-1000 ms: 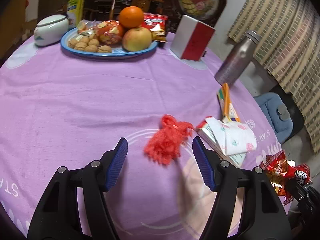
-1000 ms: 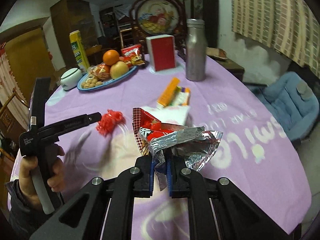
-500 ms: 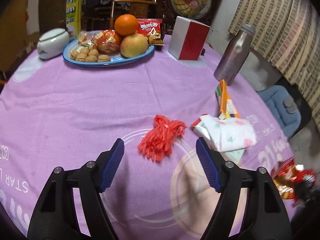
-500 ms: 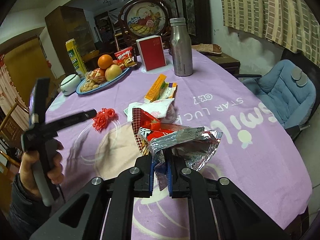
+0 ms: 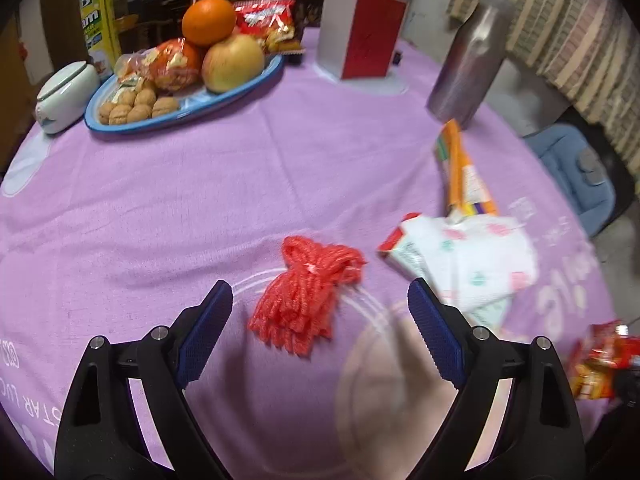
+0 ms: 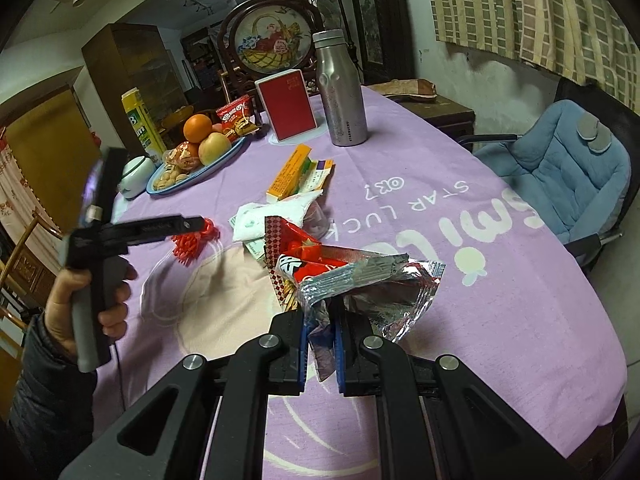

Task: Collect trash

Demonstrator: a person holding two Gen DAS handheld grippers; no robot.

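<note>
A red bundle of plastic string lies on the purple tablecloth. My left gripper is open above it, with the bundle between and just ahead of its blue pads; it also shows in the right wrist view. My right gripper is shut on a red and silver snack wrapper, held above the table; the wrapper shows at the left wrist view's right edge. A white crumpled wrapper and an orange packet lie to the right of the bundle.
A blue plate with fruit and walnuts stands at the back. A red and white box, a steel bottle and a white lidded pot stand nearby. A blue padded chair is beside the table.
My left gripper has moved forward and lower over the red bundle, which now looks larger between the pads. My right gripper has drawn back from the table, still holding the wrapper.
</note>
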